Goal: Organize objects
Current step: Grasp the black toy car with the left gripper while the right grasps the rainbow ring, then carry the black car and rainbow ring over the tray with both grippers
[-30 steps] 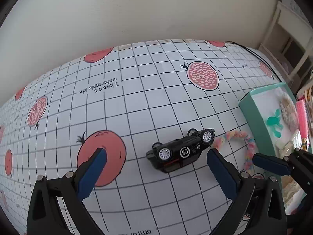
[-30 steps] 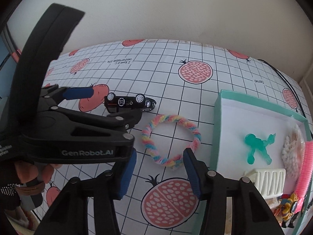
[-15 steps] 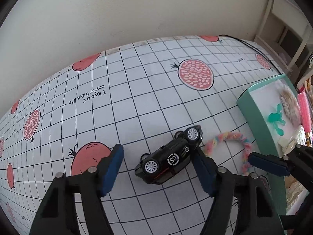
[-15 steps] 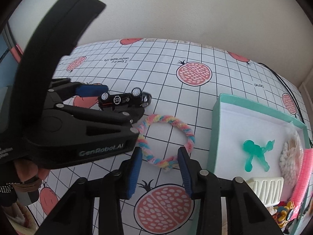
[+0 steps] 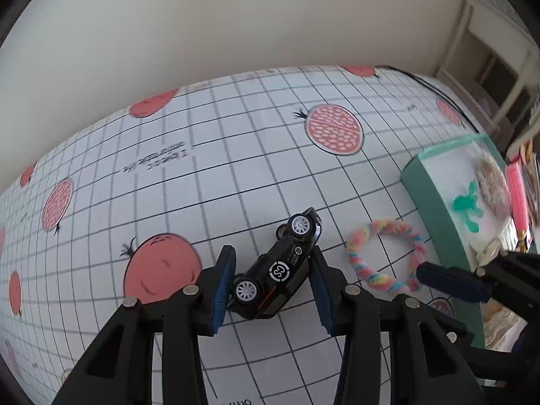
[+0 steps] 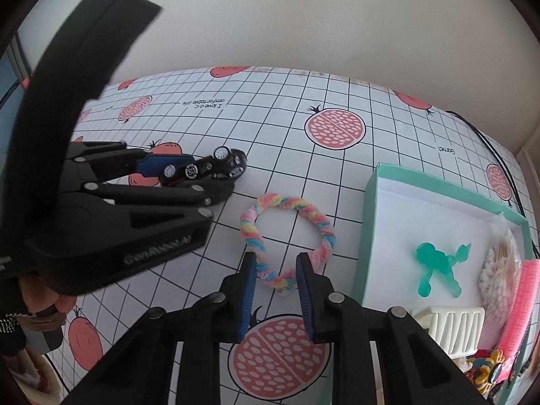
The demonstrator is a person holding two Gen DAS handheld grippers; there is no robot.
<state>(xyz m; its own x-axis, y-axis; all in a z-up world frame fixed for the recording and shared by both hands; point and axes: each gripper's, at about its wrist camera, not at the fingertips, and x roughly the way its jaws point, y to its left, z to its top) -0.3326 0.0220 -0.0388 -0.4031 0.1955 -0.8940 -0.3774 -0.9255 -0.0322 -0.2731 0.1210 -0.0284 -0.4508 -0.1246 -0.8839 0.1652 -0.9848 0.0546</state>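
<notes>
A black toy car point(image 5: 280, 270) lies on its side on the pomegranate-print tablecloth. My left gripper point(image 5: 271, 252) is shut on it, one blue pad against the rear wheel and the other against the body. The right wrist view shows the same car point(image 6: 199, 170) in the left gripper point(image 6: 206, 173). A pastel rainbow chenille ring point(image 6: 287, 233) lies flat to the car's right. My right gripper point(image 6: 276, 257) straddles the ring's near bend, its pads narrow but still apart. A right finger point(image 5: 452, 283) shows over the ring point(image 5: 388, 256) in the left wrist view.
A teal box point(image 6: 369, 209) stands right of the ring, holding a green balloon-dog figure point(image 6: 438, 266), a bag of cotton swabs point(image 6: 499, 270), a pink comb point(image 6: 526, 290) and a white ribbed piece point(image 6: 452, 324). A black cable point(image 6: 496, 155) runs along the far right. A wall stands behind the table.
The left gripper moved forward and closed onto the car, which turned more end-on. The right gripper advanced to the ring's near bend and its fingers narrowed.
</notes>
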